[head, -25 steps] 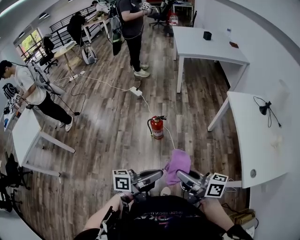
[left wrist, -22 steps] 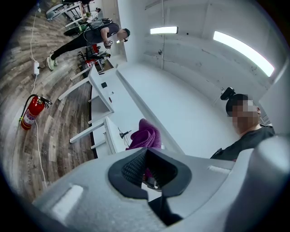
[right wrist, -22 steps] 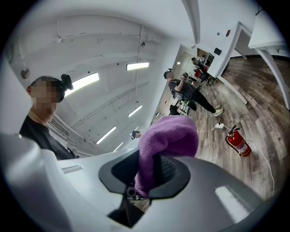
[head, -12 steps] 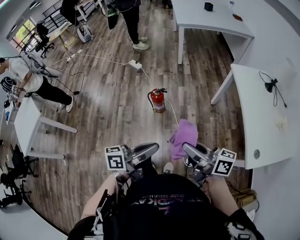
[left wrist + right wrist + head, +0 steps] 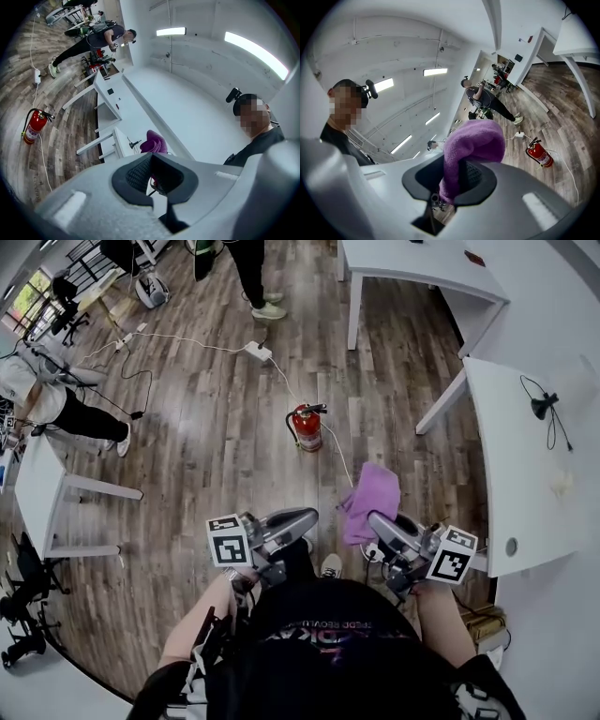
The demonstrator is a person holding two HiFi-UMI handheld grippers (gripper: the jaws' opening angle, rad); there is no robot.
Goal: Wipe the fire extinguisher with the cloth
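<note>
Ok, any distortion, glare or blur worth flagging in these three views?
Head view: heavy fisheye curves the tables; fire extinguisher is sharp. Left gripper view: dark round vignette, ceiling lights blown out. Right gripper view: same vignette, cloth in focus.

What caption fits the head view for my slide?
Right gripper clamps a purple fleecy cloth; left gripper shut, empty; red cylindrical fire extinguisher stands ahead on wooden floor.

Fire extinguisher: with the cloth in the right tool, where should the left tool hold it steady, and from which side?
Probably the black valve handle on top, coming from above. The fire extinguisher stands upright on the floor; its round red body looks wide for the jaws, while the handle is a narrow bar. The left tool is shut and empty.
</note>
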